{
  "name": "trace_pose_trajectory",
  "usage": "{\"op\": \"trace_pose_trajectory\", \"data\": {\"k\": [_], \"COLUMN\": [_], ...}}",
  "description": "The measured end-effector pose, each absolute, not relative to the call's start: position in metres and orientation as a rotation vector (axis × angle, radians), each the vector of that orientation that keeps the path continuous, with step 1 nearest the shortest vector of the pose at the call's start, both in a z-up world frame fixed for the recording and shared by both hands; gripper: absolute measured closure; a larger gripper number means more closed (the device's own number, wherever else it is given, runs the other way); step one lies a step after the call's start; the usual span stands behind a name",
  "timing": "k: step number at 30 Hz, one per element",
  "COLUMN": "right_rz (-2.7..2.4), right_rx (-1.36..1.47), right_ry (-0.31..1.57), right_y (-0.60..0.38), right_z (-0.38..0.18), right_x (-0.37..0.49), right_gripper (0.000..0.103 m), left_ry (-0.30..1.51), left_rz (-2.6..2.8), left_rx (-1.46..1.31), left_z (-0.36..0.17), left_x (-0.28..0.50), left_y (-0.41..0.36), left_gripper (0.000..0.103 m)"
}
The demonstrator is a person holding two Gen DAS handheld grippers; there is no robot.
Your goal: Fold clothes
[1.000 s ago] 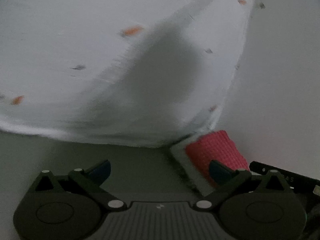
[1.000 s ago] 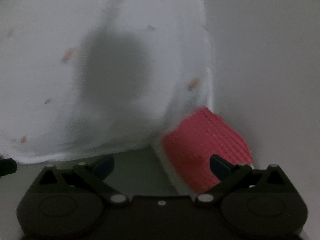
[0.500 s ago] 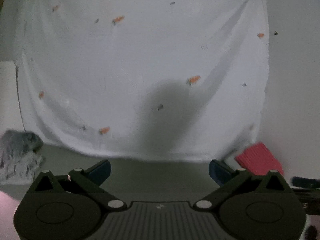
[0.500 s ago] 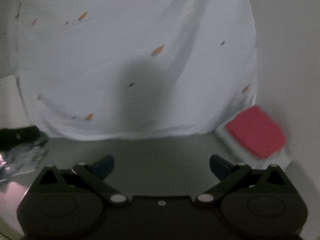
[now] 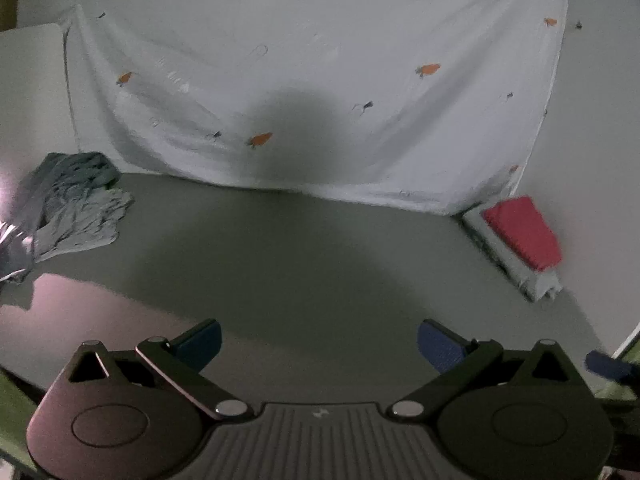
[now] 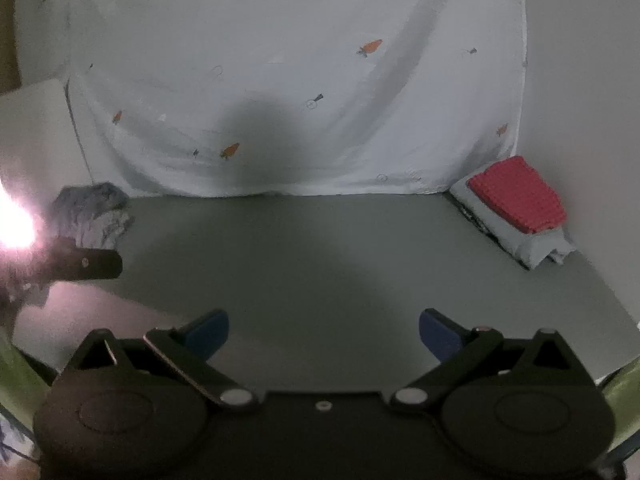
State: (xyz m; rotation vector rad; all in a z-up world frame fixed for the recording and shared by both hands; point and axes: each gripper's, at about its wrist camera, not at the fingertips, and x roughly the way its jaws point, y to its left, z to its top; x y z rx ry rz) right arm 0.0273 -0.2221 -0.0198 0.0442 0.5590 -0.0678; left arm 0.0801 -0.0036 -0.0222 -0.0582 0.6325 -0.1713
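Observation:
A crumpled grey garment (image 5: 72,204) lies at the left of the grey table (image 5: 304,264); it also shows in the right wrist view (image 6: 94,212). A folded stack, red knit garment (image 5: 524,232) on top of a folded pale one (image 5: 540,280), sits at the right; the red piece (image 6: 520,196) also shows in the right wrist view. My left gripper (image 5: 318,342) is open and empty above the table's near part. My right gripper (image 6: 323,334) is open and empty too. Part of the left gripper (image 6: 88,264) shows at the left of the right wrist view.
A white sheet with small orange carrot prints (image 5: 320,80) hangs behind the table as a backdrop, also in the right wrist view (image 6: 300,80). A white wall (image 5: 592,160) stands to the right. A bright glare (image 6: 14,224) sits at the left edge.
Both grippers have pulled back from the folded red stack and the backdrop. The whole table, the grey garment and the stack have come into view. Both stay open and empty.

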Motion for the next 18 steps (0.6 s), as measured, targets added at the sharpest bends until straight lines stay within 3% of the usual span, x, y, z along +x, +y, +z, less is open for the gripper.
{"op": "trace_pose_trajectory", "data": {"k": [18], "right_rz": [-0.082], "right_rx": [0.015], "right_ry": [0.526], "right_y": [-0.197], "right_z": [-0.016], "right_x": [0.007], "right_gripper": [0.0], "left_ry": [0.633], "left_rz": [-0.177], "left_rx": [-0.071], "left_z": [-0.027], "left_x": [0.069], "left_y": [0.019], "left_gripper": [0.0]}}
